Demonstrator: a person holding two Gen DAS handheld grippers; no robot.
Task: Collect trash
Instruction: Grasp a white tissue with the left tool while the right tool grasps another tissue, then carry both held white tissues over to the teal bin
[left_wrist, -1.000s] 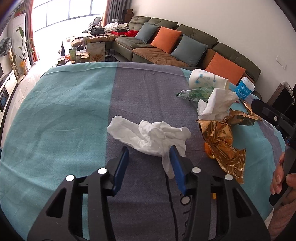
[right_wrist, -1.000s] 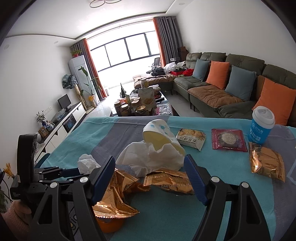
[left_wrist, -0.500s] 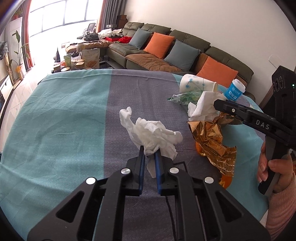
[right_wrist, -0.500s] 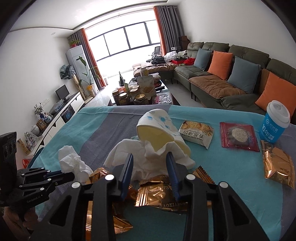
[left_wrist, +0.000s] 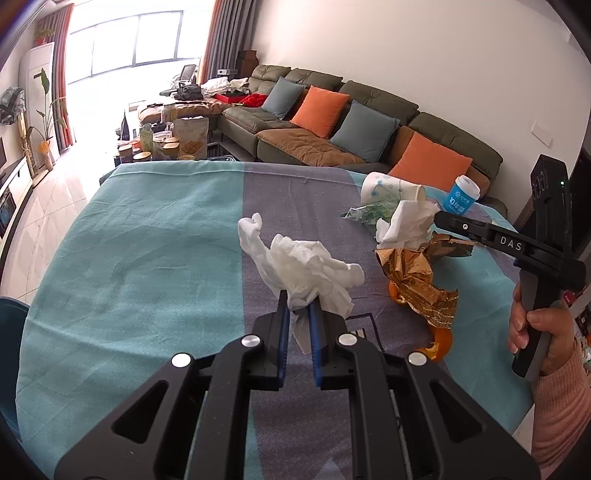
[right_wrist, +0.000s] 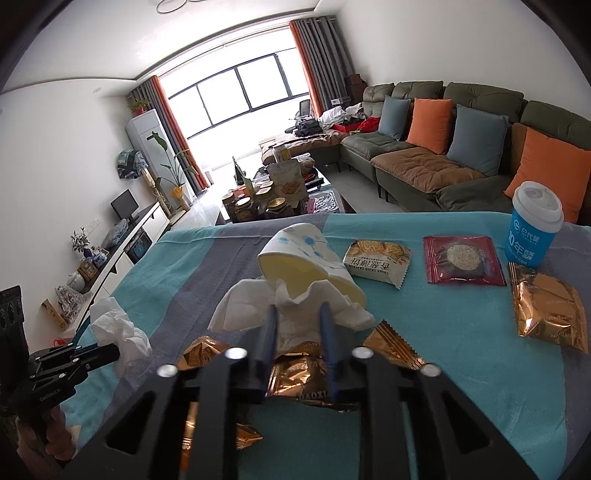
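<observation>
Pinching a crumpled tissue (left_wrist: 306, 269), the left gripper (left_wrist: 298, 314) lifts it; right gripper (right_wrist: 298, 325) fingers, just reopening, straddle another white tissue (right_wrist: 291, 314) unpressed

Left gripper (left_wrist: 298, 306): black angular frame with triangular cut-outs, blue pads on the inner faces of its fingers (left_wrist: 283, 332), round silver screws behind them. Right gripper (right_wrist: 297, 314): same black build, blue pads, "DAS" in white on its side. Pink knit sleeve (left_wrist: 561, 417) behind the right hand (left_wrist: 541, 332).
</observation>
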